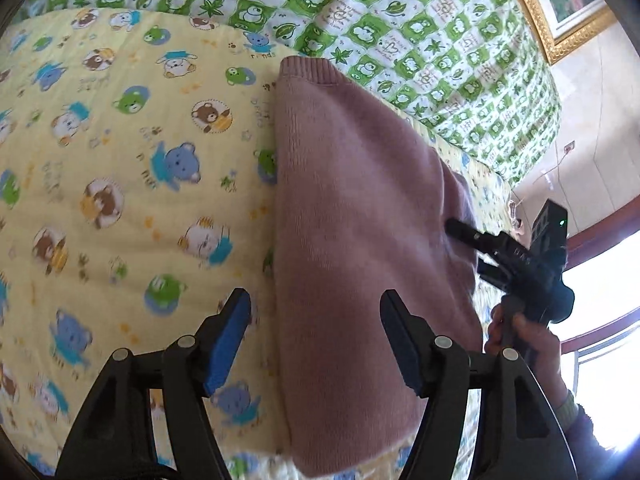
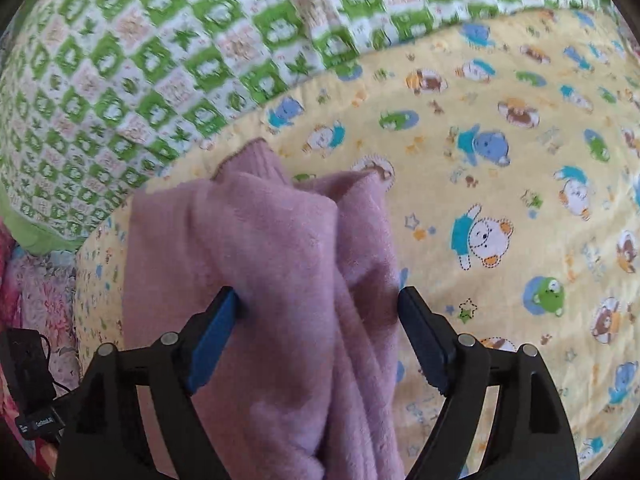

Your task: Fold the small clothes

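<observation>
A pink knitted garment point(image 1: 352, 208) lies folded lengthwise on a yellow bear-print blanket point(image 1: 120, 160). My left gripper point(image 1: 316, 340) is open, its jaws wide apart over the garment's left edge, nothing held. My right gripper point(image 1: 472, 240) shows in the left wrist view at the garment's right side, its fingertip against the fabric. In the right wrist view the right gripper point(image 2: 320, 336) is open, with bunched pink garment point(image 2: 280, 248) lying between the spread fingers; the jaws do not pinch it.
A green and white quilt point(image 1: 400, 20) lies behind the yellow blanket point(image 2: 500, 200). A gold picture frame point(image 1: 532, 12) hangs on the wall at upper right. A black cable and device point(image 2: 32, 380) sit at the lower left of the right wrist view.
</observation>
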A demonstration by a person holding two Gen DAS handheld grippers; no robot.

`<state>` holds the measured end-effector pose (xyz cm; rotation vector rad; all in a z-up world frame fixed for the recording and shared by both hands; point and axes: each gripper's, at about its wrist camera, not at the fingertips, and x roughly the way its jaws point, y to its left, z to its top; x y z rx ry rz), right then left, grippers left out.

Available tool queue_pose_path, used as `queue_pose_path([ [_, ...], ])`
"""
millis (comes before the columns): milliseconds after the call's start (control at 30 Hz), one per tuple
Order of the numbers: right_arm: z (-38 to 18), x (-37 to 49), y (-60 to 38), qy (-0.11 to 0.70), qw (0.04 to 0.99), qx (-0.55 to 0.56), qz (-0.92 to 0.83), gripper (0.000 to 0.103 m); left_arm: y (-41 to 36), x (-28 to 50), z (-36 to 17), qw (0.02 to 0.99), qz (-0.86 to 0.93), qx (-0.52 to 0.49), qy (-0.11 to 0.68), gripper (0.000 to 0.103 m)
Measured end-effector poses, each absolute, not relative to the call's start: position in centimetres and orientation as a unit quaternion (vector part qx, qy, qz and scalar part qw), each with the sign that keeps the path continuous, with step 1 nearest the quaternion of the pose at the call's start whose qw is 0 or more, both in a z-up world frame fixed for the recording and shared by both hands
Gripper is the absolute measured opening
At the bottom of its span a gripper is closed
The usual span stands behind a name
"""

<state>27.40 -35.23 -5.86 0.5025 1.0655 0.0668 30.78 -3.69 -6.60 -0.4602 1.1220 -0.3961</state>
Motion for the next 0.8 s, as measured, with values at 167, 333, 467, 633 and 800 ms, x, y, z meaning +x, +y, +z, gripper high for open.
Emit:
queue_pose_path([
  [167,-7.2,26.5,-38.3,0.475,0.819,0.320,0.050,0.025,-4.4,32.1,-7.8,0.796,-0.180,-0.221,0.534,0.070],
  [333,-8.1,25.0,-39.5,0.450,0.803,0.387,0.052,0.024,-4.5,32.7,-8.5,0.790,-0.180,-0.229,0.540,0.075],
  [467,-8.0,24.7,-39.2,0.452,0.803,0.385,0.049,0.044,-4.6,33.2,-9.0,0.783,-0.184,-0.237,0.545,0.076],
  [633,-6.7,24.5,-38.6,0.446,0.818,0.360,0.047,0.088,-5.1,34.1,-10.2,0.764,-0.193,-0.260,0.559,0.079],
  [800,-7.6,25.2,-36.9,0.494,0.811,0.308,0.063,0.089,-6.1,34.6,-11.6,0.752,-0.187,-0.268,0.573,0.082],
])
